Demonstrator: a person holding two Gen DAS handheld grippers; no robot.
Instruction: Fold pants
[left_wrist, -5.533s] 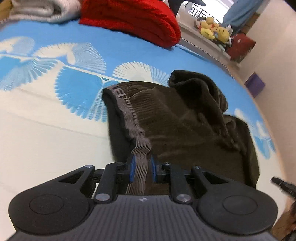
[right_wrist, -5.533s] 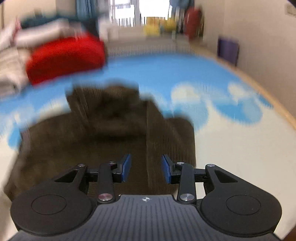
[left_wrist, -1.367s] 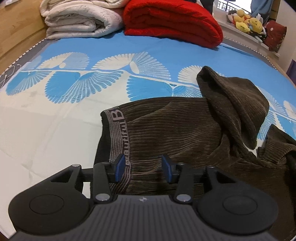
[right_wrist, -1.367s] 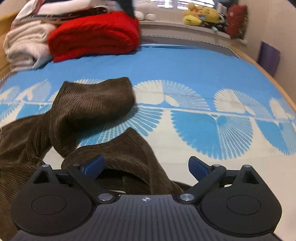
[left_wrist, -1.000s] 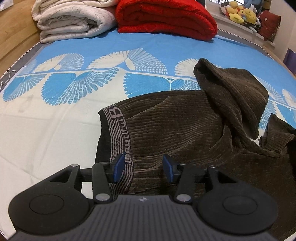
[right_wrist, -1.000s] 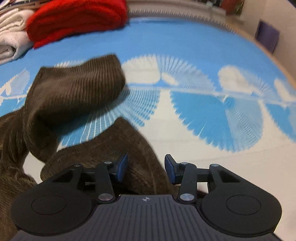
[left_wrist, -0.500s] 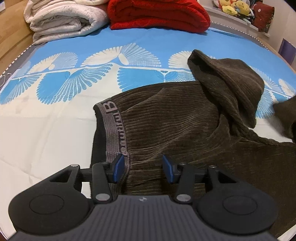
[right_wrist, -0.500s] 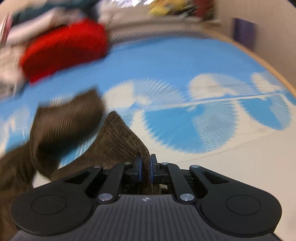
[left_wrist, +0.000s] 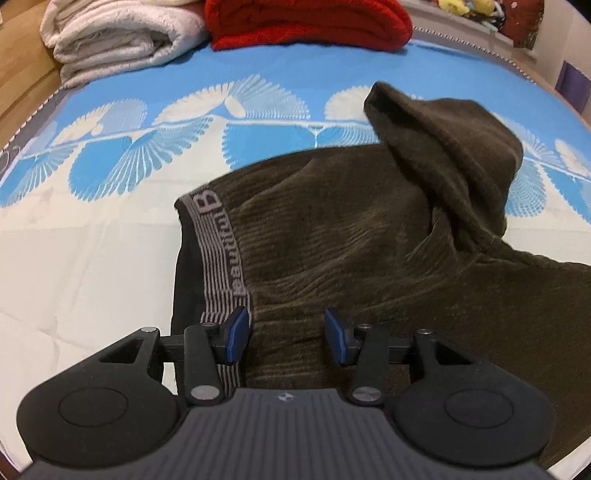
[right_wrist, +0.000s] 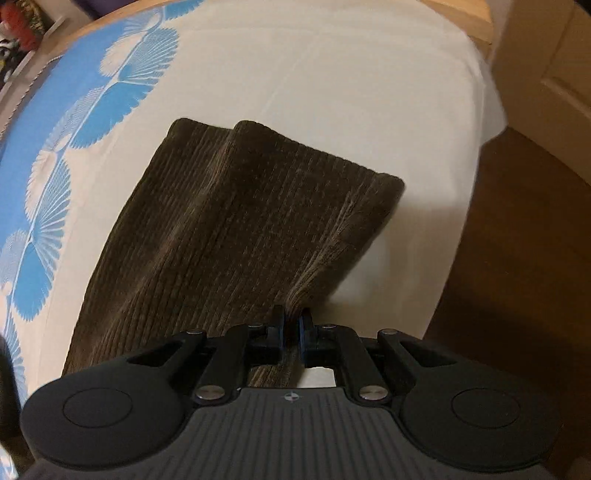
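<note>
Pinching a leg edge of the brown pants (right_wrist: 236, 236) in the right tool (right_wrist: 291, 325); left tool (left_wrist: 286, 341) parted, empty, over the waistband (left_wrist: 221, 254) on the bed (left_wrist: 85, 254)

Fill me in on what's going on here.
A person with a gripper in each hand is folding brown corduroy pants on a bed. The right gripper is shut on one pant leg, stretched out over the sheet. The left gripper hangs open over the waistband, gripping nothing. The other leg lies bunched up.
</note>
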